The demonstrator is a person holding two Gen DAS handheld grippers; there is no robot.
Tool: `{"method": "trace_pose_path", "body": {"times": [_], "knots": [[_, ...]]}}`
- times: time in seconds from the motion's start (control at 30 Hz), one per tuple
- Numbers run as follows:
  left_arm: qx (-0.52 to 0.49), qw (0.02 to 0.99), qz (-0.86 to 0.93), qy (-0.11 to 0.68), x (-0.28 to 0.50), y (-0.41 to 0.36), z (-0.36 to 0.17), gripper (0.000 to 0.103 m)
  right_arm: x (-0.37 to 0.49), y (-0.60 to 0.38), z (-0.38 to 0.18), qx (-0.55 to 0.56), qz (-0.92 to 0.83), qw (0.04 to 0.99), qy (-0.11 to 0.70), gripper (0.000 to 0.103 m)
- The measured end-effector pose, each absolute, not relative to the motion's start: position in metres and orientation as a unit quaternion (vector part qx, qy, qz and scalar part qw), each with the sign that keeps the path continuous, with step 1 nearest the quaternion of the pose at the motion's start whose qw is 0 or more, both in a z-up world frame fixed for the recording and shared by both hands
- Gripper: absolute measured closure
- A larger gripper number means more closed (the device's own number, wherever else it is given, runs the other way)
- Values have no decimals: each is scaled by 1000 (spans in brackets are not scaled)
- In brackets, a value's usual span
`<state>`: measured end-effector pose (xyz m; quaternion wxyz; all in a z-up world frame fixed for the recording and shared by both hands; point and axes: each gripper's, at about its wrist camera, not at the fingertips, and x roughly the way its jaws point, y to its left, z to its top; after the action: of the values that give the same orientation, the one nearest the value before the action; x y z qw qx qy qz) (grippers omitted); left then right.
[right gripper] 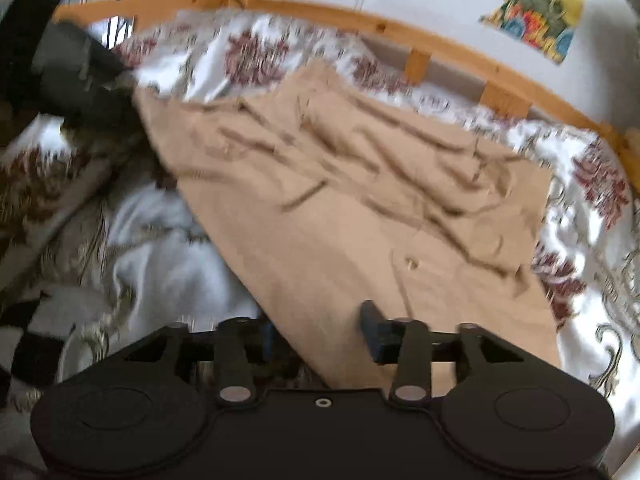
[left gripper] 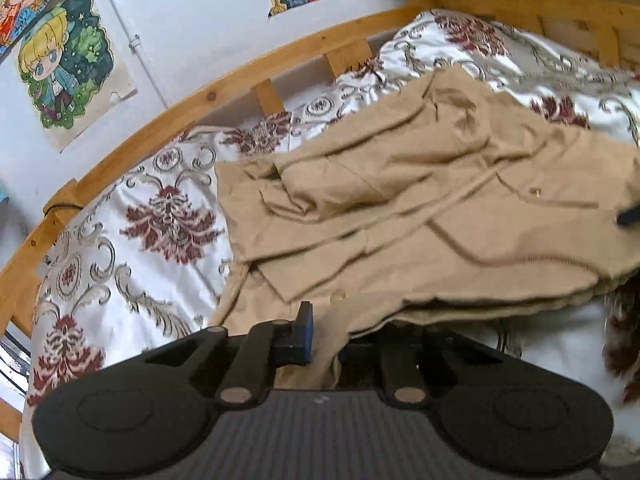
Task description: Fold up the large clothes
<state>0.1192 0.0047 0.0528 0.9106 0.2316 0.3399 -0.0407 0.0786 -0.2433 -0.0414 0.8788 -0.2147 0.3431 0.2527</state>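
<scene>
Closest to the left wrist camera, the left gripper [left gripper: 320, 340] has its fingers [left gripper: 304, 332] drawn nearly together on a fold of the tan coat [left gripper: 400, 208], whose near hem drapes over and hides the other finger. That coat lies spread and creased across the bed's floral bedspread [left gripper: 160, 208], partly folded over itself, with a small brass button [left gripper: 537, 191] showing on one flap. Beyond it runs the wooden bed rail [left gripper: 224, 92], and cartoon posters [left gripper: 64, 68] hang on the white wall behind. In the blurred right wrist view, the right gripper [right gripper: 320, 332] stands about half open, its fingers [right gripper: 374, 330] straddling the coat's near edge without pinching it.
</scene>
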Motion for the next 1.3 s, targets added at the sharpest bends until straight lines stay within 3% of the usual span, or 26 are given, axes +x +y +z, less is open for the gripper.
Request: {"method": "trace_pose_path", "body": {"times": [0.03, 0.1, 0.17, 0.2, 0.23, 0.37, 0.47, 0.6, 0.73, 0.83, 0.93, 1.07, 1.3], "knots": [[232, 911, -40, 338, 121, 3, 56, 89, 78, -242, -45, -228, 251, 873, 350, 41], [232, 913, -38, 334, 124, 3, 61, 89, 75, -241, -50, -257, 232, 871, 349, 38], [233, 913, -35, 333, 123, 5, 61, 89, 78, -244, -53, -277, 196, 876, 344, 44], [236, 912, -35, 334, 121, 6, 59, 88, 80, -247, -52, -278, 180, 880, 340, 57], [242, 910, -34, 334, 119, 6, 56, 87, 83, -252, -49, -271, 167, 887, 336, 60], [273, 900, -30, 337, 104, 8, 38, 81, 82, -265, -35, -244, 144, 912, 296, 67], [275, 895, -23, 351, 96, 14, 27, 72, 83, -268, -35, -246, 141, 910, 301, 67], [301, 883, -13, 360, 88, 18, 12, 67, 85, -268, -40, -267, 133, 899, 319, 66], [323, 871, -4, 370, 86, 22, 3, 67, 83, -269, -33, -258, 126, 910, 300, 89], [296, 864, 22, 406, 91, 32, -4, 67, 82, -271, -28, -257, 116, 917, 280, 92], [263, 867, 42, 421, 93, 39, -9, 69, 82, -272, -22, -254, 109, 925, 261, 92], [275, 871, 67, 402, 91, 38, -6, 96, 81, -275, -16, -248, 107, 931, 245, 92], [242, 902, 79, 349, 93, 45, 36, 100, 77, -279, -9, -228, 109, 938, 238, 94]]}}
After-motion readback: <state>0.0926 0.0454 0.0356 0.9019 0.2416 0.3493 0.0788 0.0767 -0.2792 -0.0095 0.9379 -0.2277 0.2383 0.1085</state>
